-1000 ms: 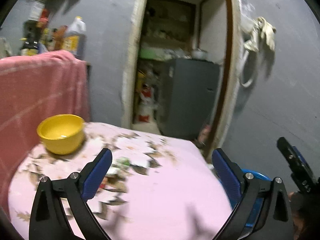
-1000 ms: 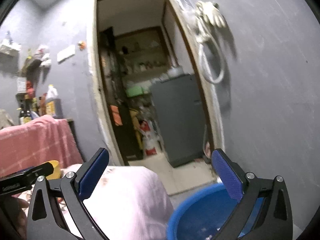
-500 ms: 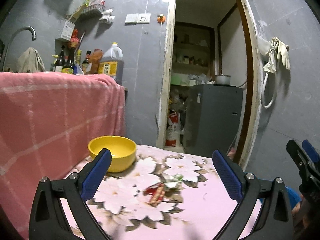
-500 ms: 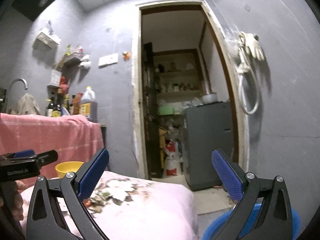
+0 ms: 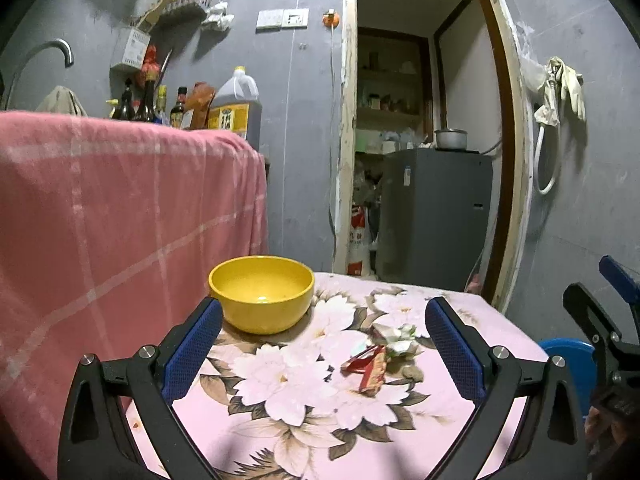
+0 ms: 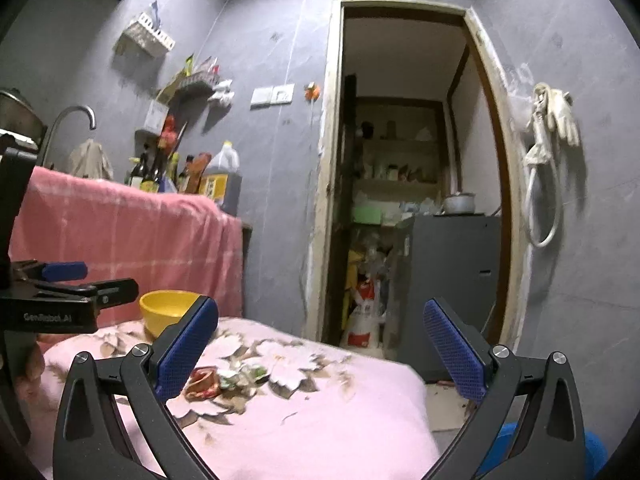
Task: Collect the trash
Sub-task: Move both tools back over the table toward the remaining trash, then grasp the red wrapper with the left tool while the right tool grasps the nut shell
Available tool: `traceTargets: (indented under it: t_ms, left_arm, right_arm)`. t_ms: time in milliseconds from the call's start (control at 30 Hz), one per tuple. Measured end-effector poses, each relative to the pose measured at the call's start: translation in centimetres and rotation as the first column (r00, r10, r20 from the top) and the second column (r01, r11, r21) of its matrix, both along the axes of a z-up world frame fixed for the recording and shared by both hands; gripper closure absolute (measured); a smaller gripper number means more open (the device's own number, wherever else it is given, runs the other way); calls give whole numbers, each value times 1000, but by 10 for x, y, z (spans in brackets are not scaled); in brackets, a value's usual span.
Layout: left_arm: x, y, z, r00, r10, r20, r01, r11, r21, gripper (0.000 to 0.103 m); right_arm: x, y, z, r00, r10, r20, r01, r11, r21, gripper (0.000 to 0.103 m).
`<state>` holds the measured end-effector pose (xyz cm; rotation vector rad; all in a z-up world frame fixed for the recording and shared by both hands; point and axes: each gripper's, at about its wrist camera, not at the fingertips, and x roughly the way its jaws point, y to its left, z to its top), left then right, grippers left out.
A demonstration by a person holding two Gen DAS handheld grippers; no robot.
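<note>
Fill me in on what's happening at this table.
A person holds a two-finger gripper in each hand, clearing trash. The left gripper and right gripper both hover with jaws wide open, holding nothing. On the floral tablecloth lie a red wrapper and crumpled white-green scraps, not yet picked up, with a yellow bowl standing behind them. A blue bin sits low beside the table on the right.

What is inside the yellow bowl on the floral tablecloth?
The yellow bowl looks empty: only its bare yellow inner wall and a small glint at the bottom show. Its near rim hides the closest part of the inside.
</note>
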<state>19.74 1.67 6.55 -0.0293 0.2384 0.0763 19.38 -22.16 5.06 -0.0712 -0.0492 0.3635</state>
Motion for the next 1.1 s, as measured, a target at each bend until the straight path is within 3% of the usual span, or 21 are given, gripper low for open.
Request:
traceTargets:
  t_ms: [200,300,400,567,667,767,833,900,967,1033,1100]
  left_arm:
    - [12,15,-12,998,-30,-54,28,999,-43,4]
    - [22,19,-18,991,-52,-122,46,997,-58,4]
    - [33,25,-24,977,-90,-191,73,993,-96,4]
    - [47,27,-30,956,-125,-265,84,983,-162,5]
    - [59,27,-35,933,-170,-318,106,972,-211,13]
    - [71,24,-42,898,-232,-375,132,953,-272,28]
    - [78,21,-46,878,-262,-400,144,942,-302,39]
    - [83,16,-49,860,-290,-420,160,935,-317,45]
    - [88,10,-51,842,-313,-439,180,931,-317,51]
    - [92,4,-53,826,-327,-460,197,931,-308,65]
    - [95,1,-56,809,-341,-478,211,929,-305,69]
  right_arm:
    - [11,6,-9,997,10,-79,-12,1000,-19,0]
    - [23,8,-8,989,25,-146,-26,1000,-11,0]
    - [38,9,-8,971,66,-230,-64,998,16,0]
    - [64,21,-14,932,86,-351,-99,995,-21,3]
    - [80,24,-19,896,95,-434,-115,993,-20,12]
    - [101,21,-30,828,120,-548,-138,990,9,19]
    - [115,20,-38,774,138,-617,-147,988,36,31]
    - [124,20,-45,724,168,-669,-174,983,59,37]
    - [129,24,-49,691,192,-697,-206,976,65,44]
    - [130,30,-51,667,204,-716,-235,970,57,53]
    - [130,37,-53,650,208,-731,-267,963,37,58]
